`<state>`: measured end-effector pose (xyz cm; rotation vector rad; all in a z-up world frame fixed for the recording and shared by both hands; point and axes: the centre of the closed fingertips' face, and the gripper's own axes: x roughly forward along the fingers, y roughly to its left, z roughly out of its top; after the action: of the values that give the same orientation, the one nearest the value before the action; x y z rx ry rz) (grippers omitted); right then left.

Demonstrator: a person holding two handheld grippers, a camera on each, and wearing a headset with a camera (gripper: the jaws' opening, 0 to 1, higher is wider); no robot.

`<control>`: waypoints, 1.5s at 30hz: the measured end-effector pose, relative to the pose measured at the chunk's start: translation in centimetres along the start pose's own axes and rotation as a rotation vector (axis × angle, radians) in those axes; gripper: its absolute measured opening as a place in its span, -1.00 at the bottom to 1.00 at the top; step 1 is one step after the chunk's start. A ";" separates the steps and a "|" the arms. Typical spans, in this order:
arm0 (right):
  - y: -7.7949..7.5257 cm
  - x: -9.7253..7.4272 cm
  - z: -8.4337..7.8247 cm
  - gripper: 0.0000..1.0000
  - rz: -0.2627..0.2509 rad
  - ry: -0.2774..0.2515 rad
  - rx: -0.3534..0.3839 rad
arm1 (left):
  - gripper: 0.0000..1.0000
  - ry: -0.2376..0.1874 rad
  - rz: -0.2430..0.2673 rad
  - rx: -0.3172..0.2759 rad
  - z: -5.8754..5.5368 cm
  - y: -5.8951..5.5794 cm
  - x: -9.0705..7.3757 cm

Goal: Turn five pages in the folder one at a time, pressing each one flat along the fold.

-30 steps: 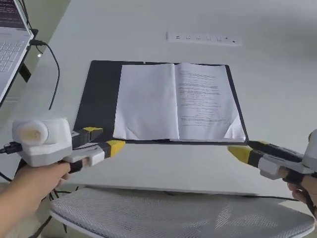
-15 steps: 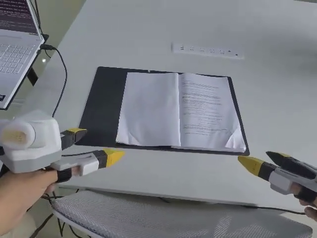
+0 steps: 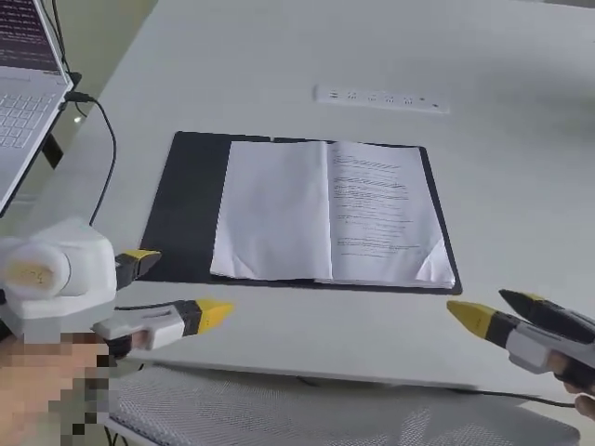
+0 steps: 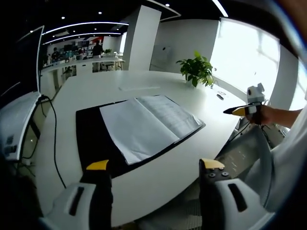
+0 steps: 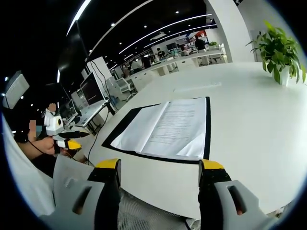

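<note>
Black folder [image 3: 191,209] open flat, white pages [image 3: 279,209] inside.

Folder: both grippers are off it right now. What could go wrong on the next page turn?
The lower right corner of the printed page is curled; the right gripper, jaws open, could crease it further or pinch several sheets. The folder lies loose on the smooth table, so a pull might slide it.

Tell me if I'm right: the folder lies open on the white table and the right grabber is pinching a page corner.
Not quite. The folder lies open on the white table, but the right gripper pinches nothing: the head view shows it open, held apart from the pages.
</note>
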<state>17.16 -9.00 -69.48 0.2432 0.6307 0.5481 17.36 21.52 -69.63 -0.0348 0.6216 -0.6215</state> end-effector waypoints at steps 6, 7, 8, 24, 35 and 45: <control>-0.5 0.0 0.3 0.29 0.001 0.003 -0.007 | 0.46 0.017 -0.025 0.039 1.2 -1.1 1.8; -0.6 0.0 0.3 0.29 0.002 0.003 -0.007 | 0.46 0.017 -0.031 0.046 1.4 -1.3 2.1; -0.7 0.0 0.4 0.29 0.004 0.002 -0.006 | 0.46 0.021 -0.034 0.052 1.6 -1.6 2.6; -1.9 0.3 0.4 0.25 0.026 -0.004 0.003 | 0.45 0.066 -0.122 0.140 3.6 -8.0 12.0; -2.8 2.2 1.1 0.20 0.059 -0.023 0.025 | 0.42 0.080 -0.131 0.132 4.1 -11.3 18.9; -3.8 3.5 0.6 0.19 0.077 -0.007 0.039 | 0.42 0.061 -0.060 0.103 3.6 -12.6 24.2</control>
<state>21.42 -10.20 -72.19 0.3068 0.6276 0.6094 28.04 -2.69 -76.96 0.0623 0.6489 -0.7141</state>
